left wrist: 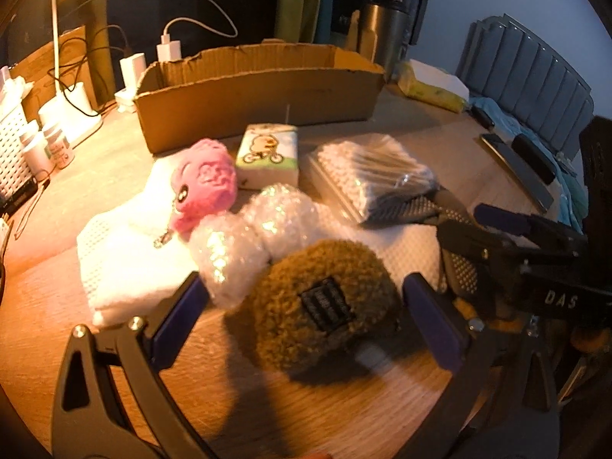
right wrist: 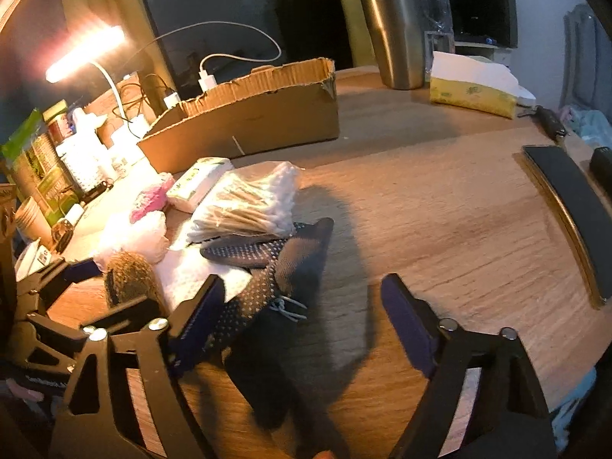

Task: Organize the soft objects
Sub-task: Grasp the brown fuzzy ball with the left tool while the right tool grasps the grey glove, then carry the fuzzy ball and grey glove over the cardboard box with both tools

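Fingers of the left hand-held gripper (left wrist: 302,313) stand wide apart on either side of a brown fuzzy plush (left wrist: 321,306) that lies on the wooden bench (left wrist: 114,275); the pads do not press it, so this gripper is open. Just beyond the plush lie a crumpled wad of bubble wrap (left wrist: 252,237), a pink plush (left wrist: 204,185) on a white mesh cloth (left wrist: 122,260), a small tissue pack (left wrist: 267,153) printed with a cartoon cyclist, and a bag of cotton swabs (left wrist: 367,172).

The right hand-held gripper (right wrist: 302,310) is also open, holding nothing. Its left finger is close to a dark dotted sock (right wrist: 267,267); whether it touches is unclear. A torn cardboard box (right wrist: 248,114) stands further back, with a steel tumbler (right wrist: 394,38) and a yellow tissue box (right wrist: 470,91) behind.
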